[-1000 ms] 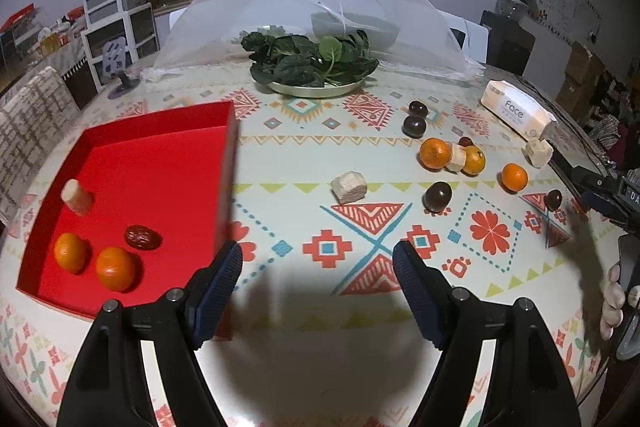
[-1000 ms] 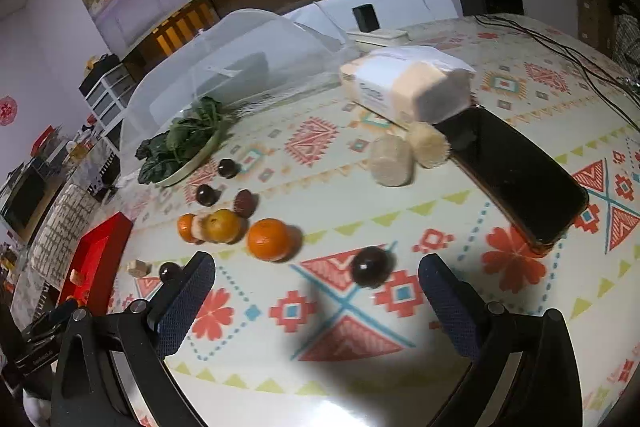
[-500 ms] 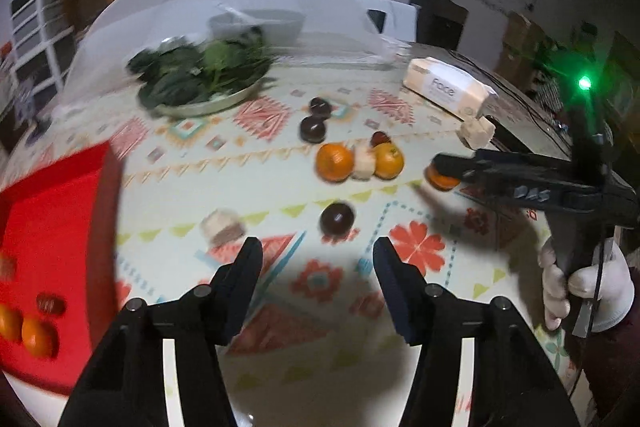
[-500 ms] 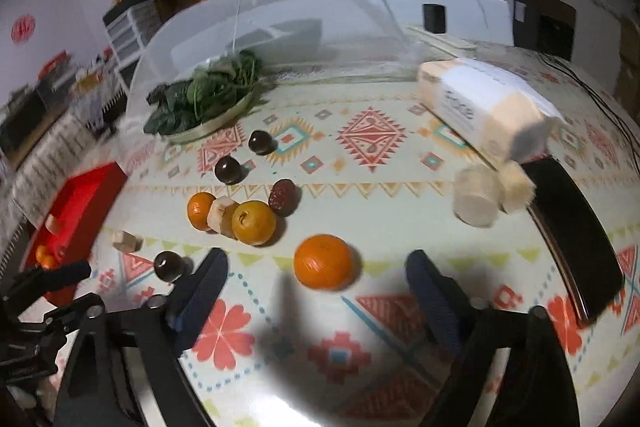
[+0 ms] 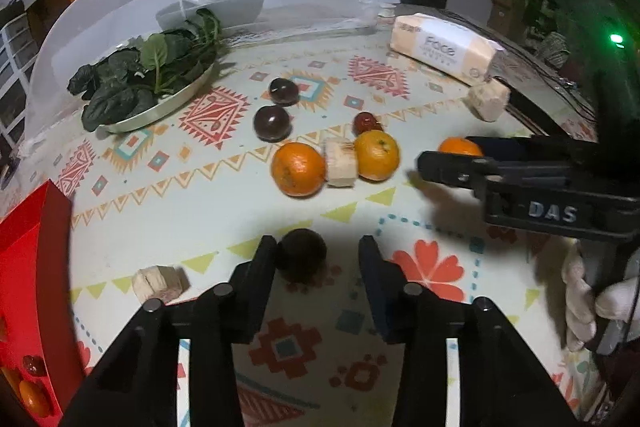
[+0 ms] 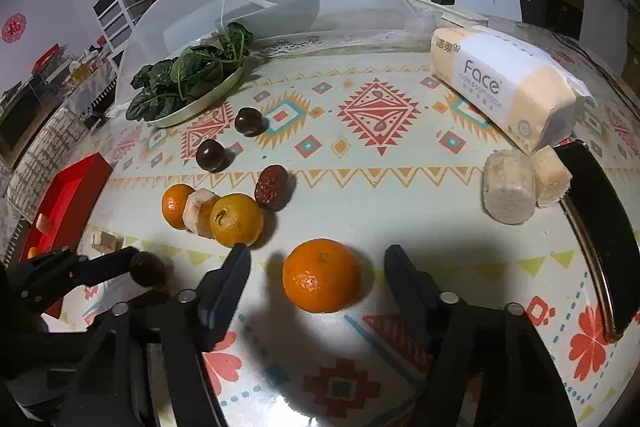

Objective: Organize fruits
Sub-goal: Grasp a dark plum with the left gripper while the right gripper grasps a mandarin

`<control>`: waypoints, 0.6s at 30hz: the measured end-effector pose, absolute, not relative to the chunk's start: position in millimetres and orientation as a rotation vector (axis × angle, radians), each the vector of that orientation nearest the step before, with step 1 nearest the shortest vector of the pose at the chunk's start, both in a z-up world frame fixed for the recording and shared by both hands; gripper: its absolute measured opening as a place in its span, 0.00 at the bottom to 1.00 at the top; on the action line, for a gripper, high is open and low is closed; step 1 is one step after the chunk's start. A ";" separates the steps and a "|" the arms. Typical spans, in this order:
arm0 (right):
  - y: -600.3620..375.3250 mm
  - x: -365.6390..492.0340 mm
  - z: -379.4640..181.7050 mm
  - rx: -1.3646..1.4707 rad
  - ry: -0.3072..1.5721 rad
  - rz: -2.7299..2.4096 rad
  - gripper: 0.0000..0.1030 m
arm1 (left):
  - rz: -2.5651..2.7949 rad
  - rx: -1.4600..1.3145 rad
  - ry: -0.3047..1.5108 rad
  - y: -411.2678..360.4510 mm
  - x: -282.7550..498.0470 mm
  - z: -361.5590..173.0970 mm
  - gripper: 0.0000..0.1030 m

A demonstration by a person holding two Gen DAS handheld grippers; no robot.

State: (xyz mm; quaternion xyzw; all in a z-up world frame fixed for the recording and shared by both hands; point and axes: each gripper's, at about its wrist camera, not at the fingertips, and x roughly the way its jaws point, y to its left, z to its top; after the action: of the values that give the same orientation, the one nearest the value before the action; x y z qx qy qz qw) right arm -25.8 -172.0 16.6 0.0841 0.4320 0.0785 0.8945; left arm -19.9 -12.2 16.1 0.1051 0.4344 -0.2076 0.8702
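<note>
The left gripper had just been narrowing around the dark round fruit, one pad touching it, the other clear. It looked small, smooth and likely to roll, so a centred pinch suited. The right gripper, also closing, straddled the orange untouched; firm, grippable skin.

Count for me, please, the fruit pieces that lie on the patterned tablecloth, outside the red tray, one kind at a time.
Oranges: 3
Dark round fruits: 3
Red date: 1
Pale cut chunks: 4
Total: 11
</note>
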 end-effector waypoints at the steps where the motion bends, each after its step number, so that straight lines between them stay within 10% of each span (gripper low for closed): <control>1: -171.7 -25.6 16.6 0.173 0.895 0.165 0.64 | -0.413 0.226 0.911 -11.4 -17.7 14.1 0.28; 5: -169.5 -26.8 16.8 0.157 0.893 0.162 0.38 | -0.404 0.188 0.925 -4.2 -12.0 13.0 0.23; 18: -157.0 -53.5 47.3 0.154 0.831 0.195 0.38 | -0.402 0.064 0.845 28.0 -46.2 46.6 0.23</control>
State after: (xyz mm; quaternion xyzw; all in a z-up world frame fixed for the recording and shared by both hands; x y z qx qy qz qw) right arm -53.5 -157.0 47.3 0.0748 0.4026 0.0943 0.9074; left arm -46.2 28.0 46.6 0.0310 0.4071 -0.1936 0.8921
